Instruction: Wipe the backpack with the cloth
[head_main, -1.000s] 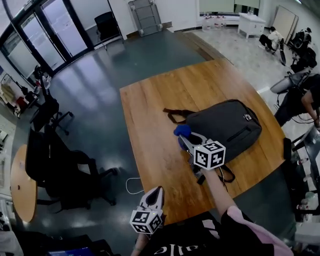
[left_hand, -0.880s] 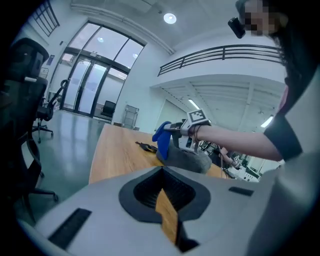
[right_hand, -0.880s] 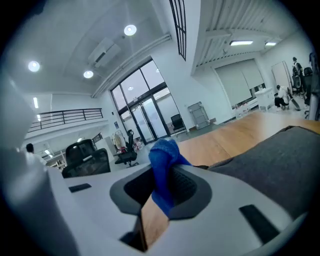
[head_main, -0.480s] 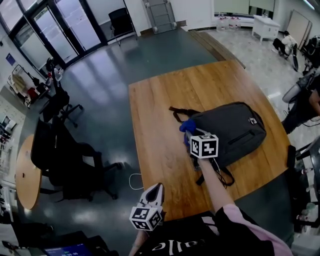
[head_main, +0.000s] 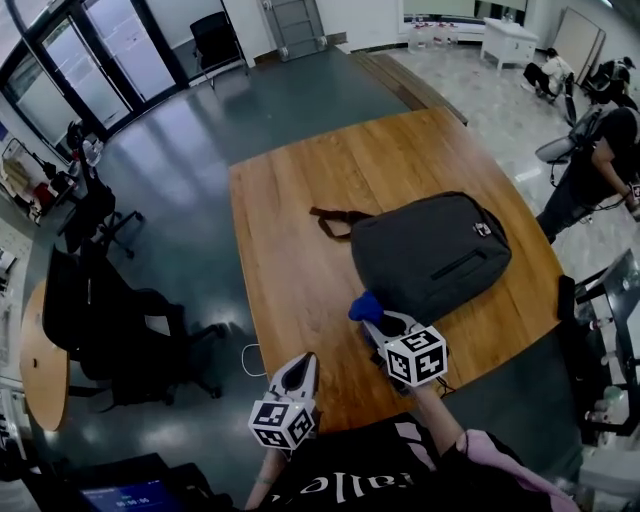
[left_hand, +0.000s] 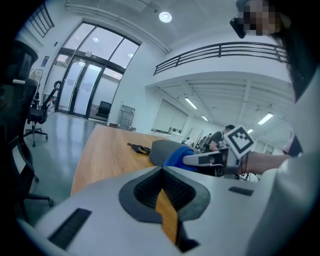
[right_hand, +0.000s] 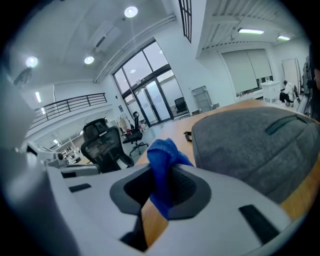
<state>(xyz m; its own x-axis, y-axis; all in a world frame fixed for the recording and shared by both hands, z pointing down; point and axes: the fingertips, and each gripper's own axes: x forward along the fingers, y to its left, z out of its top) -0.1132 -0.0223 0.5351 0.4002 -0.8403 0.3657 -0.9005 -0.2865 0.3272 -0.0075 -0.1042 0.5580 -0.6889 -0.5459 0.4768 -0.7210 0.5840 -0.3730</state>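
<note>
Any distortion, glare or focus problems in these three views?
Head view: fisheye bows the table edges; window glare on the glossy floor. Left gripper view: dark corner vignette, mosaic patch top right. Right gripper view: same vignette, ceiling lights bloom, cloth and backpack sharp enough.

Open hall. Glossy dark floor; glass doors at far left. Rectangular wooden table, black office chairs off its left side. Railed mezzanine; recessed ceiling lights lit.
</note>
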